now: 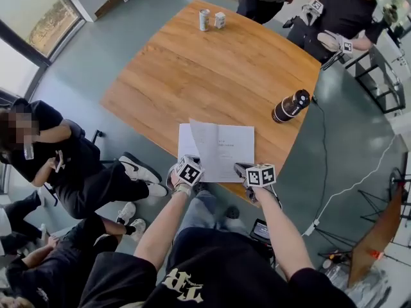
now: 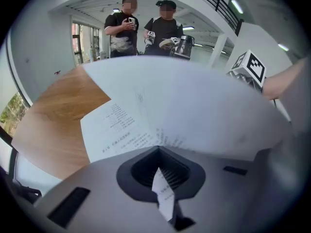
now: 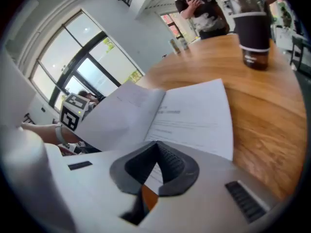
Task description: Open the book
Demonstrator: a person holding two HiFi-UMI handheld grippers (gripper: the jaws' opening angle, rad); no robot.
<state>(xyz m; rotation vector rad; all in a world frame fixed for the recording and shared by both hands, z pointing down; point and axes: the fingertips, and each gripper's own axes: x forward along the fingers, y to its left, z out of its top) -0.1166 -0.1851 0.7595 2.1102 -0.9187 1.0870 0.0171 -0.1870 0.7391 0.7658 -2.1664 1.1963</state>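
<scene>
Wooden table (image 1: 212, 76) holds the book (image 1: 234, 149) at its near edge, the left gripper (image 1: 192, 162) with jaws closed on a lifted page (image 1: 205, 140), the right gripper (image 1: 244, 169) apparently pinched on the right half; opening looks midway, and next the page should swing left and lie flat.

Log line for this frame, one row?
left gripper: shut on page, lifted | right gripper: shut on book near edge | book: partly open on wooden table
</scene>
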